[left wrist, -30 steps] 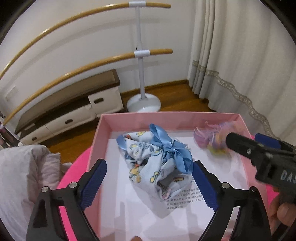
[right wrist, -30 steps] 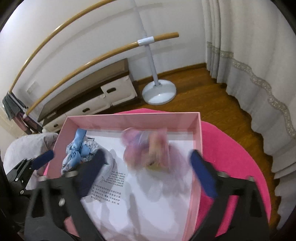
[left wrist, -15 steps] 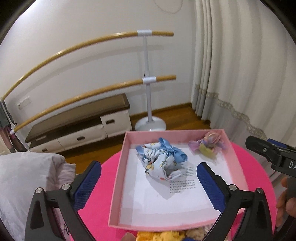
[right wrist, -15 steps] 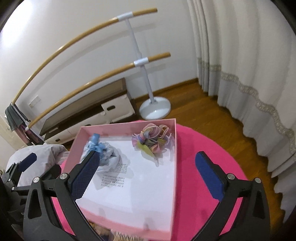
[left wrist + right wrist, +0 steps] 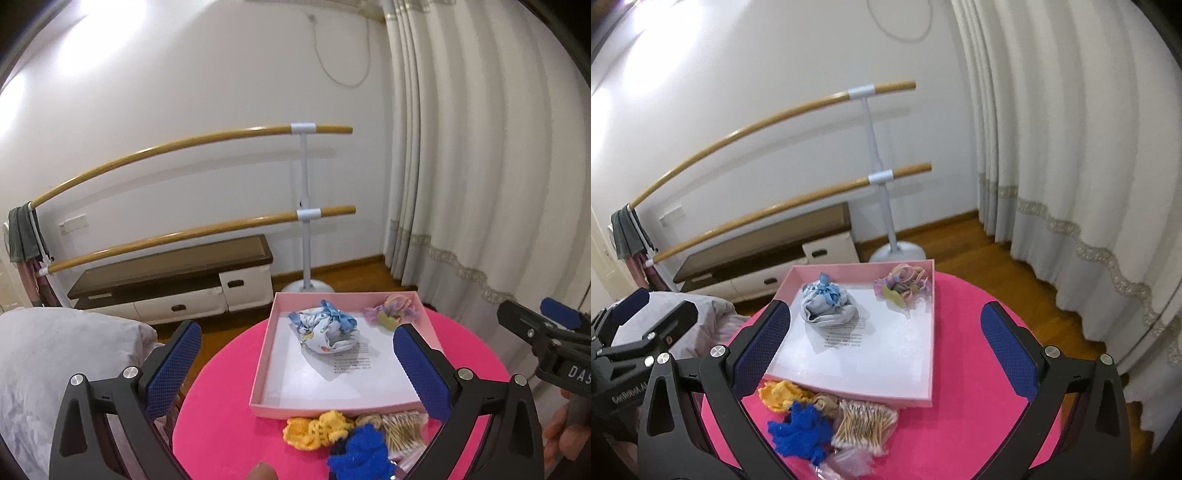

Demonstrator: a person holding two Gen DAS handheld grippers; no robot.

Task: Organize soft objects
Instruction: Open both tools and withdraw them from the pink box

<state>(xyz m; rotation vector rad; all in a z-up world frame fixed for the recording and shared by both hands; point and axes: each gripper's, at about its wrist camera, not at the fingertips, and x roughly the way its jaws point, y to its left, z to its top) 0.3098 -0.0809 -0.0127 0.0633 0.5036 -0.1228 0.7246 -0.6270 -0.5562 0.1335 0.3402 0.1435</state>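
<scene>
A: Where are the soft things?
B: The pink table (image 5: 964,373) holds a pink box (image 5: 929,332). The cloth bundle (image 5: 827,302) sits at ten o'clock inside, the hair ties (image 5: 905,284) at one, near the rim.
A: Grippers?
B: The left gripper (image 5: 295,362) and right gripper (image 5: 886,343) are both spread wide, holding nothing.

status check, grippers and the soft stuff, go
Left gripper open, empty; right gripper open, empty. Blue-bow bundle and pastel scrunchie in pink box. Yarn pieces outside.

Pink box (image 5: 263,373), blue-ribboned print bundle (image 5: 325,329), magenta tabletop (image 5: 221,417).
</scene>
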